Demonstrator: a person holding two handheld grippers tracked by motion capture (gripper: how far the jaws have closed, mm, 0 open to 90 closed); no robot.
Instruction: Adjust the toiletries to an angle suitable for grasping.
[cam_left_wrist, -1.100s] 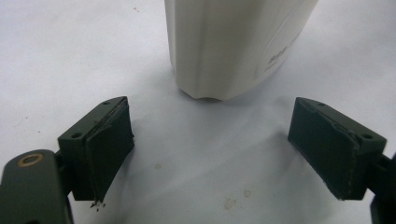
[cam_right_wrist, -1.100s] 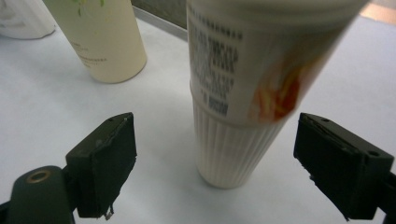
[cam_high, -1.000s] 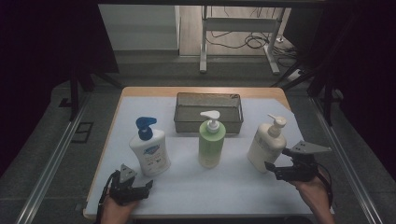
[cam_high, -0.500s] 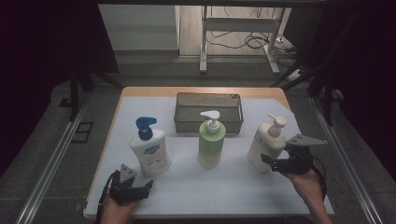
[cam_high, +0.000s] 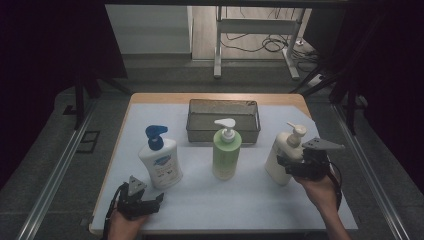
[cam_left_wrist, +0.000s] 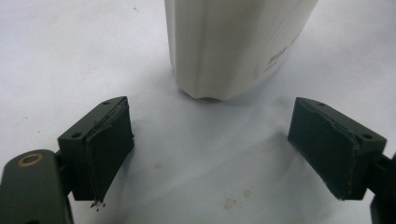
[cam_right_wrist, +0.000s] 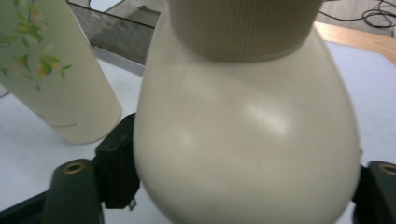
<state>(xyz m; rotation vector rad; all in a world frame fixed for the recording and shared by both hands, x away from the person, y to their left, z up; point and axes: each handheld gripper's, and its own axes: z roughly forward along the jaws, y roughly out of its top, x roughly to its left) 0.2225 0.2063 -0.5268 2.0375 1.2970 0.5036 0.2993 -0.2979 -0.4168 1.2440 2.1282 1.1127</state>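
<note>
A: What is seen at the left of the white table mat (cam_high: 200, 200)?

B: The left gripper (cam_high: 145, 204) is rested low on the mat near the front edge. Its jaws are spread wide with nothing between them. Just beyond it a white plastic pump bottle with a blue pump head (cam_high: 160, 159) is stood upright; in the left gripper view its pale base (cam_left_wrist: 233, 46) is seen ahead of the jaws, apart from both pads.

A: And in the middle?

B: A light green pump bottle with a white pump (cam_high: 226, 153) is stood upright, and behind it a dark wire-mesh rectangular basket (cam_high: 223, 120) is placed, near but not touching.

A: What is found at the right?

B: A cream plastic pump bottle with a rounded body (cam_high: 283, 155) is stood upright on the mat. It is straddled by the right gripper (cam_high: 290, 166), whose jaws have just been closing; the body (cam_right_wrist: 247, 135) is set between them, and the left pad appears pressed against it. The other pad is hidden, so a firm grip cannot be told for certain.
</note>
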